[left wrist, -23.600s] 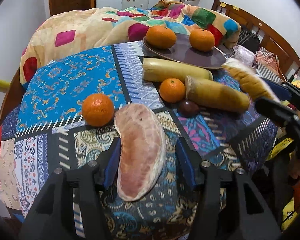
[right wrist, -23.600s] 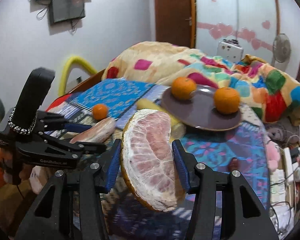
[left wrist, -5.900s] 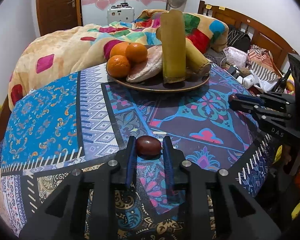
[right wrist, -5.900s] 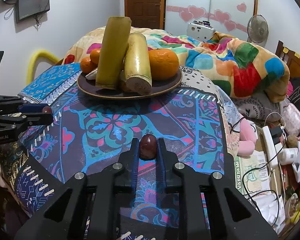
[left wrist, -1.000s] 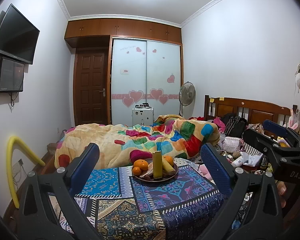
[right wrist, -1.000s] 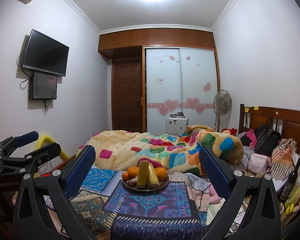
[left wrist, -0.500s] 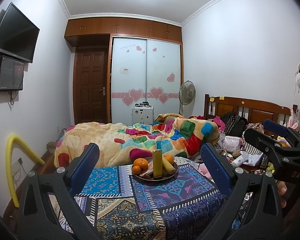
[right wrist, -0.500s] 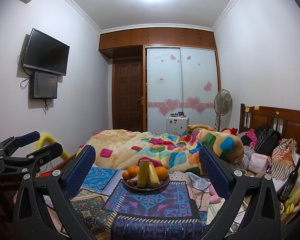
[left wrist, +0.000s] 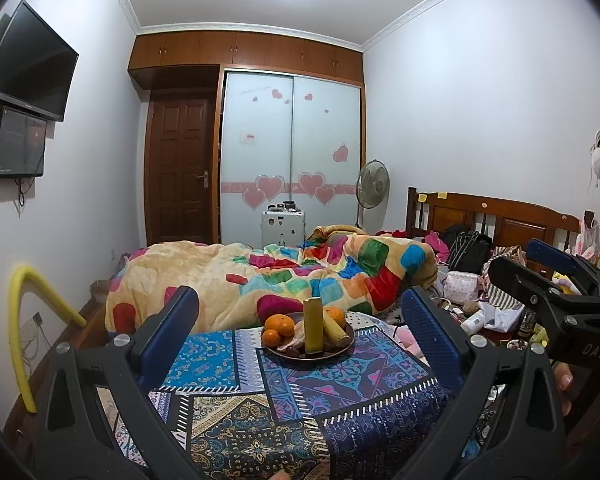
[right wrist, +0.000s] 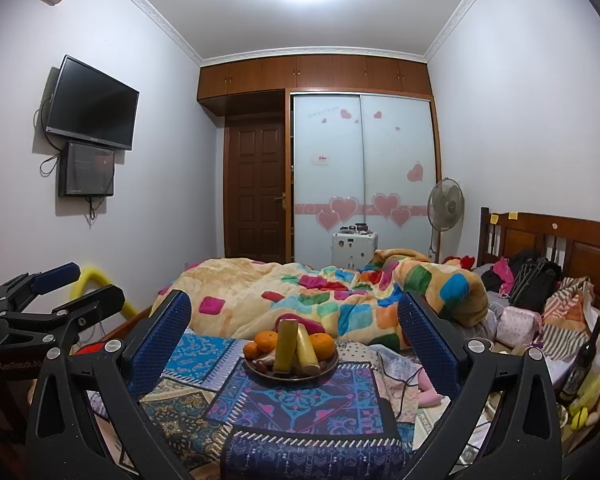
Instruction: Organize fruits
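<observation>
Both grippers were held well back from the table (left wrist: 228,364), each with its jaws spread wide and nothing between them. In the left wrist view, the left gripper (left wrist: 300,332) framed the scene with its blue pads at about 9 and 3 o'clock, and the right gripper (left wrist: 556,284) showed at the 3 o'clock edge, its fingers parted and empty. In the right wrist view, the right gripper (right wrist: 294,336) likewise stood wide, while the left gripper (right wrist: 60,288) appeared at 9 o'clock, also parted. The fruits were gathered on a dark round plate (left wrist: 332,354) that sat on the patterned tablecloth (right wrist: 300,404), toward its far side, near the colourful quilt (left wrist: 300,272) on the bed behind. On the plate, a tall yellow-green stalk piece (left wrist: 313,324) stood upright at the centre, with a second, shorter piece (left wrist: 335,327) leaning at its 3 o'clock side. Two oranges (left wrist: 280,325) were stacked at 9 o'clock of the upright piece, and another orange (right wrist: 323,343) lay behind the leaning one. A pale pomelo wedge (left wrist: 290,340) rested at the plate's front left; small dark fruits near it were too small to make out clearly.
</observation>
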